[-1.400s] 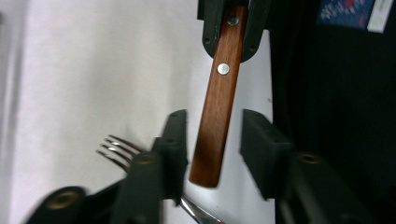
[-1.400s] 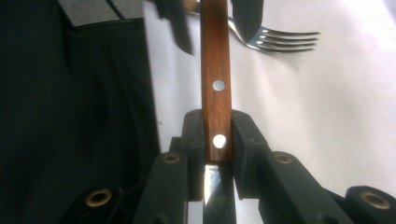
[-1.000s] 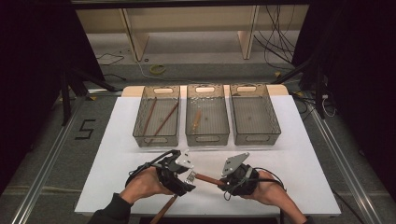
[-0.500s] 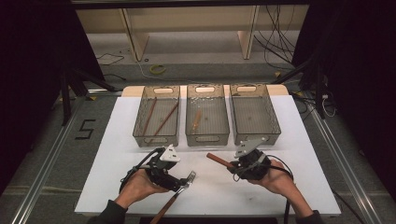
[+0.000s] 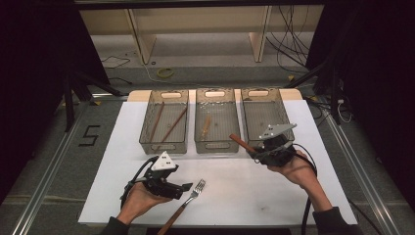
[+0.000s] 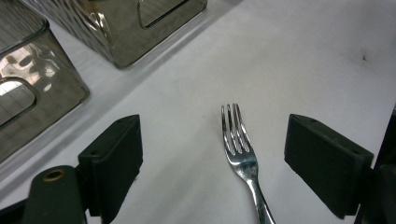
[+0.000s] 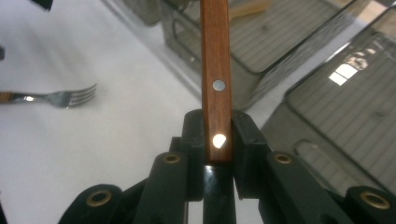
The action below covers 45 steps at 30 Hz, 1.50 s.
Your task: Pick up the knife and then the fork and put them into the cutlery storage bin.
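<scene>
Right gripper (image 5: 264, 152) has carried its clamped wooden-handled utensil (image 5: 241, 143) toward the bench's far edge; left gripper (image 5: 182, 188) jaws have just been opening, leaving the fork (image 5: 195, 190) free. Risk: handle clips a bin (image 5: 264, 117) rim.

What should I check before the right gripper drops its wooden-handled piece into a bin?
1. Right gripper pinches the wooden handle: ok.
2. Which utensil the handle belongs to: cannot tell, working end hidden.
3. Right bin has room: ok.
4. Handle over a bin: not ok, it is short of the front rims.
5. Left gripper open, its jaws just opened, fork lying free on the table: ok.
6. Left hand clear of the bins: ok.
</scene>
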Each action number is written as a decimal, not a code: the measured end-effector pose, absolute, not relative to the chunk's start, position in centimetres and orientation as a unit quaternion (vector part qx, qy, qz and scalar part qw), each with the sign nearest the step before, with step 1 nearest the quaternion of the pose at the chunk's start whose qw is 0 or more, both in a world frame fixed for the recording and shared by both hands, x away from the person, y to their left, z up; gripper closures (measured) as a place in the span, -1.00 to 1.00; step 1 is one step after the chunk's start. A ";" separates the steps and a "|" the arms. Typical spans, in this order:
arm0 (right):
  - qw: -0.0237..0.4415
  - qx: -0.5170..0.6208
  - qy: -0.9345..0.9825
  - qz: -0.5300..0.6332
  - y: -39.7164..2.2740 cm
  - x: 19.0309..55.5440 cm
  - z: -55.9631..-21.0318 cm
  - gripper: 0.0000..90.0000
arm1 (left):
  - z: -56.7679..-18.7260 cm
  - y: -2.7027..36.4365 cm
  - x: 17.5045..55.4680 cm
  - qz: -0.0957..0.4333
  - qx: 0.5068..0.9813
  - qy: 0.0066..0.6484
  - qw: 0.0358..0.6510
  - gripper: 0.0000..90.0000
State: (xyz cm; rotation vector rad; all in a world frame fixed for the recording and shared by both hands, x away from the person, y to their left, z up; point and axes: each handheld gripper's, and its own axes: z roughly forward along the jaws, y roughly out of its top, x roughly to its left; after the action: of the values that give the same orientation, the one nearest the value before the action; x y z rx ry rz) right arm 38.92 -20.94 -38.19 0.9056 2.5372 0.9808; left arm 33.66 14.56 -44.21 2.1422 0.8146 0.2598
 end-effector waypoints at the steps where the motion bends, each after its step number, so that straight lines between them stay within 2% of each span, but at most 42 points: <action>1: 0.139 0.318 0.875 0.339 -21.1 39.3 -37.9 0.73 | -44.3 14.6 33.6 0.102 0.848 0.325 0.406 -0.58; 24: 0.168 0.404 0.839 0.324 -22.0 46.9 -36.0 0.72 | -45.1 15.8 32.9 0.109 0.835 0.344 0.415 -0.58; 45: 0.169 0.494 0.801 0.293 -21.6 53.6 -37.6 0.72 | -45.5 16.2 32.3 0.104 0.842 0.346 0.402 -0.58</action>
State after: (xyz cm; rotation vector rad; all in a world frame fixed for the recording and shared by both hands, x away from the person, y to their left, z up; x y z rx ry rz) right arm 53.59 -21.63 -37.64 1.4046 2.2763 0.8331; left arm 32.31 16.19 -45.54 2.1272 0.8736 0.2640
